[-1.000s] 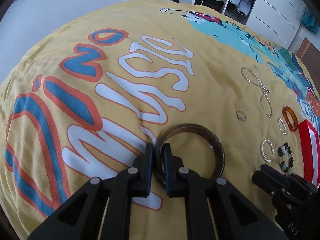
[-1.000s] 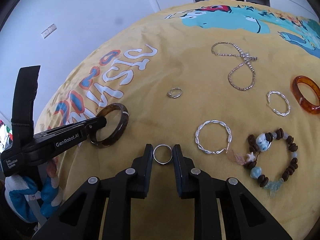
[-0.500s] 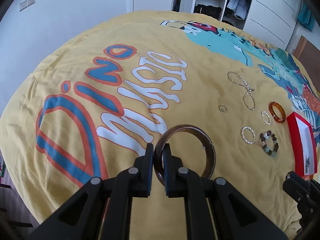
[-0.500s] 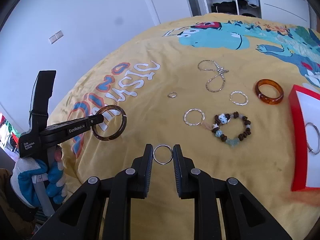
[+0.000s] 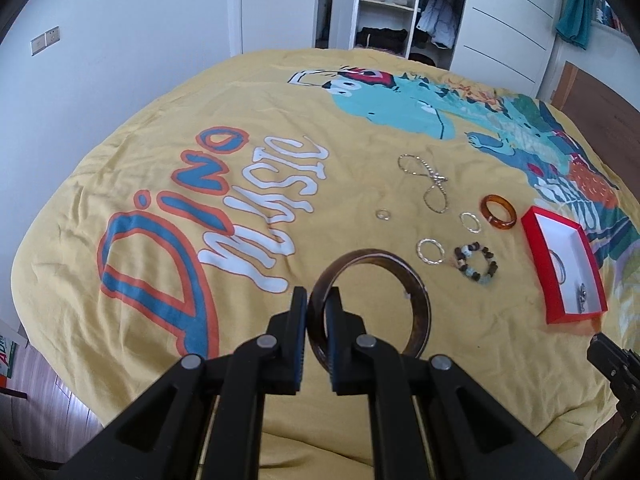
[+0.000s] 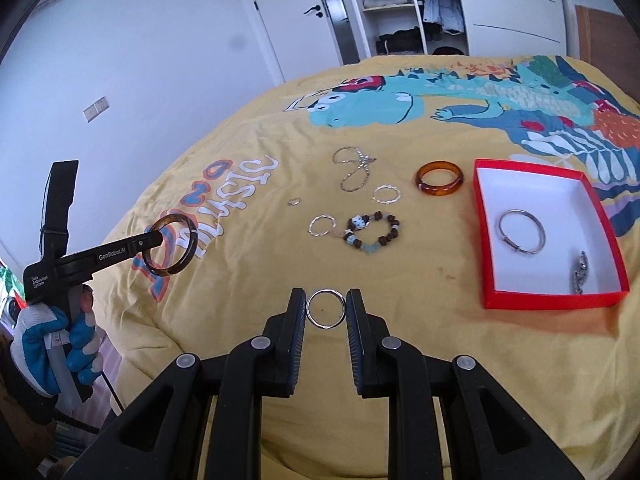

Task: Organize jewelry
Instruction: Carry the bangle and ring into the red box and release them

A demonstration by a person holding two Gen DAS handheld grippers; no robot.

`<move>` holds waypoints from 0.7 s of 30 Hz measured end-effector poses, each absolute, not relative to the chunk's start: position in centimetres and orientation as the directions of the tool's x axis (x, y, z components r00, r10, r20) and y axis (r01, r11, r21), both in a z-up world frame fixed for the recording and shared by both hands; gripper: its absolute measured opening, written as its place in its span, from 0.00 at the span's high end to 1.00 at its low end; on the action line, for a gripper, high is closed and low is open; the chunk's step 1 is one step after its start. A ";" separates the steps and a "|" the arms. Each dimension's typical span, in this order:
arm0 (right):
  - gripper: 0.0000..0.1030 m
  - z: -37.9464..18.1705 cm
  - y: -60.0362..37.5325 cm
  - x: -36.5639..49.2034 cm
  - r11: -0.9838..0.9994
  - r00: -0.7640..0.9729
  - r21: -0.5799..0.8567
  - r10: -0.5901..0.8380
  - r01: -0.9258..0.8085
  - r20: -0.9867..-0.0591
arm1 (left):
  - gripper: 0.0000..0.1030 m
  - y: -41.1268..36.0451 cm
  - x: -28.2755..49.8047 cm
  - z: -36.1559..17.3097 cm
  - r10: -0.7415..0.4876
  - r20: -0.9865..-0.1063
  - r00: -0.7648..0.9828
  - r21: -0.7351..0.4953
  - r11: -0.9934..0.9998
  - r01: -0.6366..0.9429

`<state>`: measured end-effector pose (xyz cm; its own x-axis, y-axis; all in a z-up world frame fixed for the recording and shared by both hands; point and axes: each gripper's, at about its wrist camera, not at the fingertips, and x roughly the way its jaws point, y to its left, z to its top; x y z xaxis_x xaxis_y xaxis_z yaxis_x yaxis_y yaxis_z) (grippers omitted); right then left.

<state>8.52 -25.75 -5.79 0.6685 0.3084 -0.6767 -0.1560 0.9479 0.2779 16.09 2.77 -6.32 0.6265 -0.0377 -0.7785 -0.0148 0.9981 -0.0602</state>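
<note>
Red box lies on the bed ahead and to the right of the right claw, clamped on a silver ring. The left claw, clamped on a brown bangle, sits farther from it.

Left gripper and right gripper both clamped, raised, angled downward; gloved left hand on handle.
</note>
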 end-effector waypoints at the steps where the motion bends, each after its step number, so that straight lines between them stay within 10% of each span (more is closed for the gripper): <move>1: 0.80 -5.7 -26.5 8.2 0.950 0.675 0.279 0.300 -0.143 -0.674 | 0.92 2.2 15.9 -6.1 -0.046 -0.777 0.627 -0.061 0.998 -0.003; 21: 0.80 -5.4 -43.1 10.5 0.959 0.733 0.257 0.086 0.123 -0.674 | 0.92 -20.8 19.7 -3.6 -0.281 -0.767 0.577 -0.042 0.919 0.392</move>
<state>10.49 -43.05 -5.43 0.7334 0.0864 -0.6743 0.1229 0.9587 0.2565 19.70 -20.79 -3.57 0.5767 -0.2811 -0.7671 0.3924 0.9188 -0.0417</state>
